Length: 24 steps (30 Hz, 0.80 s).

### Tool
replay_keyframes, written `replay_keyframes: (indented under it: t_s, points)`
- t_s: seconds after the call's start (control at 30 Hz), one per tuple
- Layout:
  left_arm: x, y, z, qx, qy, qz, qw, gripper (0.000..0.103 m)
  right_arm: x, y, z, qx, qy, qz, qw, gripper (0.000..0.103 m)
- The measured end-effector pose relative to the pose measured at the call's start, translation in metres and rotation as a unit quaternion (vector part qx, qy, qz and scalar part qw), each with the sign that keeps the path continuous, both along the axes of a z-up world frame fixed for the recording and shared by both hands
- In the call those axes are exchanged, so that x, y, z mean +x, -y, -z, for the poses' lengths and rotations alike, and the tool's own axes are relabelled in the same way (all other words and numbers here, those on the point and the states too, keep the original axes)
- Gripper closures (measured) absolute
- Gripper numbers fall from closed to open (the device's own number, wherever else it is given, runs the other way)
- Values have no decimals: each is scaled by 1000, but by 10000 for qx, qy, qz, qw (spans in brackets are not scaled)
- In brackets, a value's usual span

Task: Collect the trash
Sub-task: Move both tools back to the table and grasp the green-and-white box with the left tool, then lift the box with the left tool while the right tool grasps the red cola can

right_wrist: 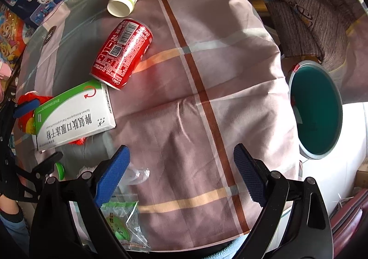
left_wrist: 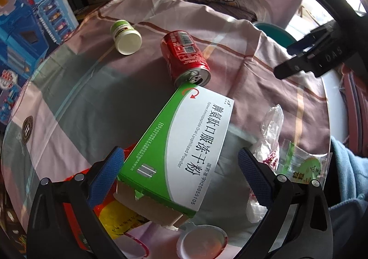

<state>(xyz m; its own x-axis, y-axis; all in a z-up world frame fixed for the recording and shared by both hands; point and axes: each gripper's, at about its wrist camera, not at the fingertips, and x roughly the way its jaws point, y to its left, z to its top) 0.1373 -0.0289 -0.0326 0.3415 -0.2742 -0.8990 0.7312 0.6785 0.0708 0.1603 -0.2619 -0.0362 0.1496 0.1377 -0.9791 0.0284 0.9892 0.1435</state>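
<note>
The left gripper (left_wrist: 180, 166) is spread wide, its blue pads on either side of a green-and-white medicine box (left_wrist: 177, 146) without touching it. The box lies between the fingers and runs away from them; its near end is torn open, showing brown card inside. Its print reads "Spleen Aminopeptide Oral Lyophilized Powder" beside Chinese characters and the number 20055105. Under the box, by the left finger, sits a red and yellow wrapper (left_wrist: 115, 220); below it is a round white lid (left_wrist: 202, 243). Just beyond the right finger lie crumpled clear plastic (left_wrist: 271, 130) and a green-printed sachet (left_wrist: 306, 167). Past the box's far end a red cola can (left_wrist: 185, 56) lies on its side, its opened top facing the gripper and touching the box; further off lies a white bottle (left_wrist: 125, 37) with a green label, open mouth towards the gripper

The right gripper (right_wrist: 180, 175) is also wide open, holding nothing, above the checked cloth (right_wrist: 207, 109). Off to its right stands a teal-lined bin (right_wrist: 317, 107); little can be made out inside
</note>
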Motion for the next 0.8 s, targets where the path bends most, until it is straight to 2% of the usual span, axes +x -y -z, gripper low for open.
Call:
replay_keyframes:
  t_s: [0.2, 0.37, 0.47, 0.5, 0.53, 0.8]
  points:
    - [7, 10, 9, 365, -126, 509, 9980, 4, 8, 2, 5, 75, -37, 89, 9999, 15]
    - [18, 21, 25, 528, -310, 683, 9958, 4, 11, 10, 12, 98, -112, 185, 9997, 15]
    - [22, 26, 29, 354, -457, 711, 9958, 6, 12, 12, 18, 102, -188, 217, 9995, 15]
    - [23, 27, 29, 245, -512, 677, 9961, 22, 13, 13, 20, 112, -212, 226, 9995, 15]
    - [23, 26, 28, 146, -533, 636, 9964, 24, 13, 13, 21, 119, -218, 228, 9994, 15]
    - [24, -1, 4, -608, -392, -227, 9971, 25, 33, 13, 19, 239, -138, 285, 9992, 15]
